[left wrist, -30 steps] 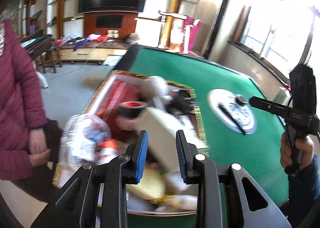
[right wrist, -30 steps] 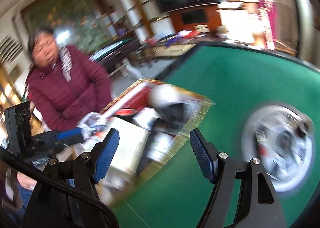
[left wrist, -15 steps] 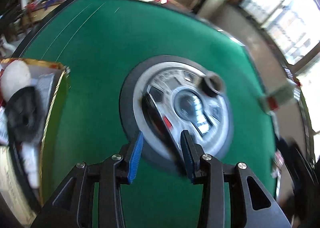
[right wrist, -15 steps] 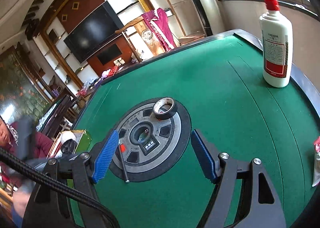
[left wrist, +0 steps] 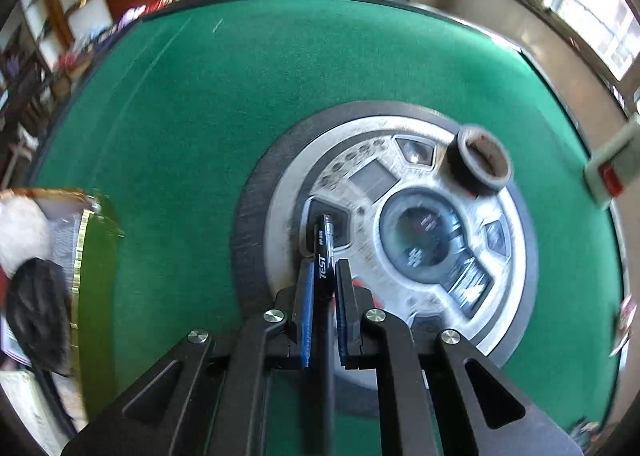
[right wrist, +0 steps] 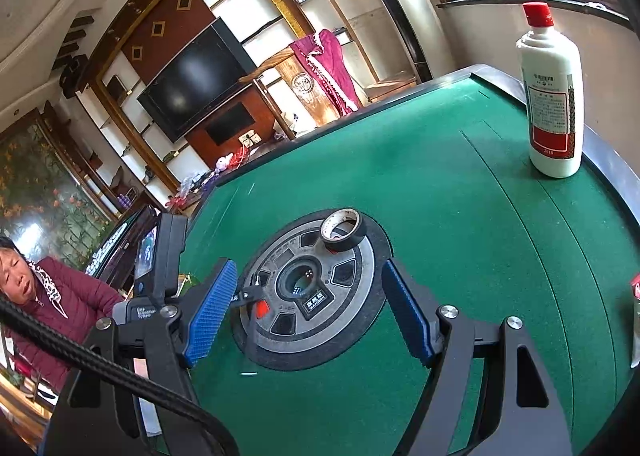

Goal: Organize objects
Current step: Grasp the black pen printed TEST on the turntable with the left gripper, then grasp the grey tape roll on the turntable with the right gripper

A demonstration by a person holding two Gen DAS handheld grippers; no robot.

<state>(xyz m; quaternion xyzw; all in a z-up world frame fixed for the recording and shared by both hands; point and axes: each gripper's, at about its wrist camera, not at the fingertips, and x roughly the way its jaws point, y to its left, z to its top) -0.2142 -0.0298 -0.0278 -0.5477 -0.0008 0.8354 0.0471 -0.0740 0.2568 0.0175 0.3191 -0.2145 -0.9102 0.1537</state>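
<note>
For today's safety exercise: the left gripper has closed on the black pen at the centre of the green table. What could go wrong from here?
1. The left gripper pinches the thin pen near one end, so it may swivel or slip when lifted.
2. The tape roll sits loose on the round centre panel; a sweeping move could knock it.
3. The white bottle stands close to the table edge; the open right gripper could tip it if it swings that way.

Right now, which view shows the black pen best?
The left wrist view: the black pen lies clamped between the left tongs, its white lettering readable. The right wrist view shows only its red-marked end beside the left tongs, mostly hidden.
</note>
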